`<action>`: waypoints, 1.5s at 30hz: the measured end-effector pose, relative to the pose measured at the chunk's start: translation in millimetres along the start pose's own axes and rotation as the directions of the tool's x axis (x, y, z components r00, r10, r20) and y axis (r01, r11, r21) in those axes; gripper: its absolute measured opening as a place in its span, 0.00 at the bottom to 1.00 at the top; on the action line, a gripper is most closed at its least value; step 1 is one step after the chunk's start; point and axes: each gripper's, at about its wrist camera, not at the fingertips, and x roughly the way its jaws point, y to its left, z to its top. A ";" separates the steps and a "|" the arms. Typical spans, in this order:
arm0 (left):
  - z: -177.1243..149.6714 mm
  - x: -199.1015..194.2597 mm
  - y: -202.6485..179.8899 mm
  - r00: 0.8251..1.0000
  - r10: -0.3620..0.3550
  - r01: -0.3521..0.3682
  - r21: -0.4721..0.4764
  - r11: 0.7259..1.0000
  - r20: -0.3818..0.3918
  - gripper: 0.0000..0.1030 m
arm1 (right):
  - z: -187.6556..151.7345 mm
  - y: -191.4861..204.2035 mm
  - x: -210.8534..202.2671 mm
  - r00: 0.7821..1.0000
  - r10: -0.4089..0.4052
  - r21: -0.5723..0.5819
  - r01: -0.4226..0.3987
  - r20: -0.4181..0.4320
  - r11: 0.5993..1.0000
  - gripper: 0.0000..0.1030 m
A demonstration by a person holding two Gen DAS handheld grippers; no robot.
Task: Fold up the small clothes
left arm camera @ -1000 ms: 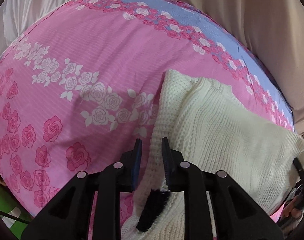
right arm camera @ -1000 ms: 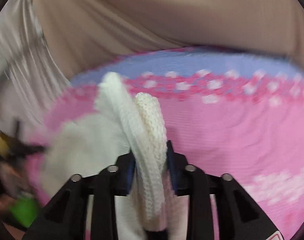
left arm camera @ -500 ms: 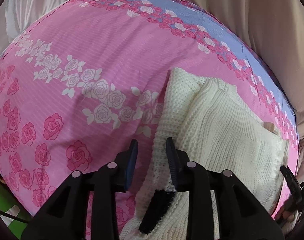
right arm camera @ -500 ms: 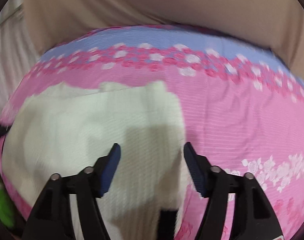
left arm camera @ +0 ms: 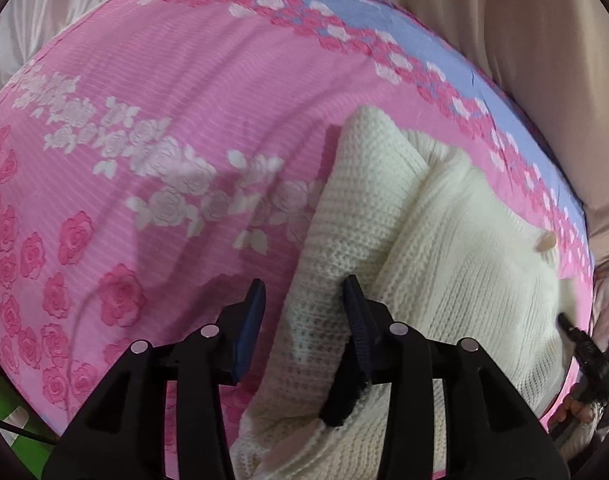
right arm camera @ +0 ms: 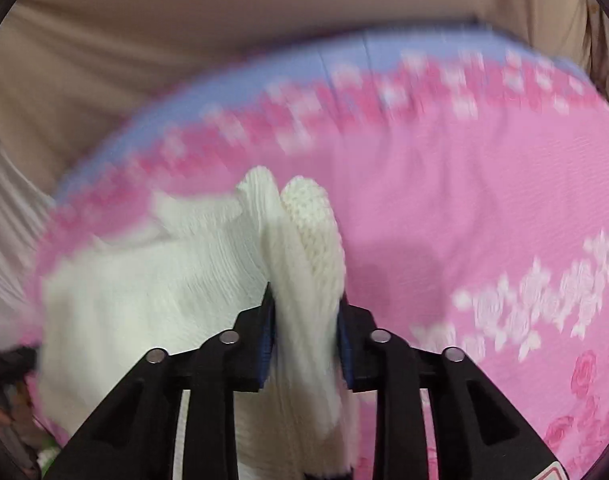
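1. A cream knitted sweater [left arm camera: 444, 248] lies on a pink bedsheet [left arm camera: 176, 92] printed with white and darker pink roses and edged with a pale blue band along the far side
2. In the left wrist view the sweater fills the lower right of the sheet, running from under the left gripper [left arm camera: 304, 296] away toward the blue band, with a folded sleeve or side panel standing up as a ridge along its left edge
3. The left gripper points steeply down at that edge, and its jaws are opening; the ridge of knit lies between them, close against the right pad, while the left pad [left arm camera: 250, 320] stands clear over bare sheet, so nothing is gripped
4. A dark strip hangs under the left gripper against the knit; what it is cannot be told
5. A pale button [left arm camera: 546, 242] shows near the sweater's far right edge
6. In the right wrist view, which is blurred, the right gripper [right arm camera: 306, 300] has a thick bunched fold of the same sweater [right arm camera: 308, 264] between its pads; its jaws are closing and both pads press on the knit
7. That fold rises upright out of the right gripper, and the rest of the sweater spreads to the left of it on the sheet
8. Beige cloth [right arm camera: 184, 52] lies beyond the sheet's far edge
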 end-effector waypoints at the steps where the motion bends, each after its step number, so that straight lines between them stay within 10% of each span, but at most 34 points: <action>1: -0.4 0.4 -1.3 1.000 0.011 -0.011 -0.002 1.000 0.002 0.38 | -2.4 -2.7 -14.3 0.998 0.029 0.041 -0.031 0.047 0.999 0.26; 5: -1.2 -8.5 3.9 1.000 -0.017 0.018 -0.030 0.999 0.015 0.38 | -14.4 11.0 -67.9 0.985 0.068 -0.004 -0.068 0.155 0.998 0.40; 13: -13.7 4.1 -6.4 1.000 -0.002 0.002 -0.020 1.000 -0.007 0.57 | -82.2 9.4 -70.2 0.997 0.051 -0.073 -0.046 0.063 0.996 0.57; 19: -1.0 -29.6 -18.6 0.994 -0.029 0.029 -0.003 1.000 0.110 0.52 | -38.5 17.6 -59.1 0.990 0.058 -0.038 -0.053 0.126 0.998 0.57; 24: 11.8 -24.6 -43.3 0.996 -0.044 0.037 0.084 0.996 0.079 0.72 | -13.5 35.9 -26.7 0.997 0.020 -0.106 -0.013 0.070 0.994 0.52; 26: 13.3 -4.8 -51.8 0.999 -0.013 0.008 0.124 0.992 0.042 0.53 | -10.7 43.9 -25.1 0.998 0.054 -0.126 -0.048 0.044 0.991 0.14; 27: 13.5 5.5 -55.7 1.000 0.014 -0.016 0.149 0.989 0.016 0.26 | -9.5 48.8 -38.0 0.992 0.102 -0.130 -0.092 0.079 0.987 0.13; 29: 17.7 -0.6 -53.1 0.999 -0.010 0.006 0.121 0.993 0.034 0.14 | -6.2 56.5 -66.9 0.973 0.167 -0.150 -0.144 0.156 0.978 0.11; 33: 26.6 -17.3 -35.6 0.994 -0.028 0.022 0.053 0.998 0.105 0.14 | 9.5 54.6 -67.9 0.963 0.174 -0.139 -0.147 0.204 0.979 0.20; 38: 33.5 4.0 4.3 0.995 0.021 -0.012 -0.097 0.995 0.096 0.14 | -0.9 25.1 -8.8 1.000 0.010 -0.035 -0.010 0.005 0.999 0.30; 42: 14.9 -32.9 18.0 0.989 -0.054 0.059 -0.034 0.998 0.137 0.44 | -40.4 12.9 -55.7 0.996 0.020 -0.025 -0.018 0.088 1.000 0.65; 45: -5.6 -33.6 24.8 0.991 -0.106 0.108 -0.011 0.994 0.087 0.62 | -72.2 1.4 -53.4 0.999 0.043 -0.017 -0.043 -0.005 0.999 0.65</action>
